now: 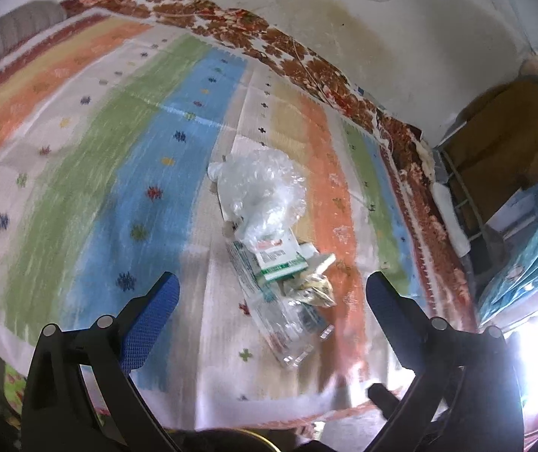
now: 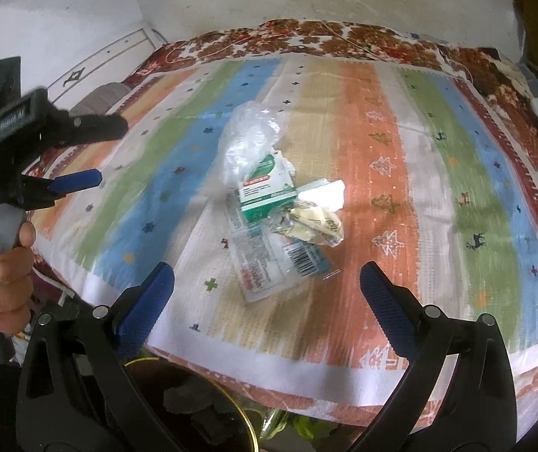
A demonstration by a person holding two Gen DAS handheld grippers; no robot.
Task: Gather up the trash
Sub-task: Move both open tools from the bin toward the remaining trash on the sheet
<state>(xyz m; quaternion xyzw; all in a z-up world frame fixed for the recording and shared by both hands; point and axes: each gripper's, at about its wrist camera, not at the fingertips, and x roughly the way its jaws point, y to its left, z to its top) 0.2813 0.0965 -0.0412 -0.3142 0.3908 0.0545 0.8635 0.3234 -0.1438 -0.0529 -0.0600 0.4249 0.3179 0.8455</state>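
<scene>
A small heap of trash lies on a striped blanket (image 1: 80, 143) on a bed. It holds a crumpled clear plastic bag (image 1: 259, 184), a green and white carton (image 1: 280, 258), a yellow wrapper (image 1: 316, 292) and a flat clear printed packet (image 1: 284, 324). The right wrist view shows the same bag (image 2: 248, 139), carton (image 2: 265, 197), wrapper (image 2: 316, 226) and packet (image 2: 269, 260). My left gripper (image 1: 272, 290) is open and empty, hovering above the heap. My right gripper (image 2: 267, 282) is open and empty, just short of the packet. The left gripper also shows in the right wrist view (image 2: 91, 152), open, at the left.
A stained white wall (image 1: 400, 37) runs behind the bed. A brown floral cover (image 2: 344, 41) borders the blanket. A grey cushion (image 1: 16, 30) sits at the far corner. A brown cabinet (image 1: 502, 143) stands to the right. A round gold-rimmed container (image 2: 231, 410) sits below the bed's near edge.
</scene>
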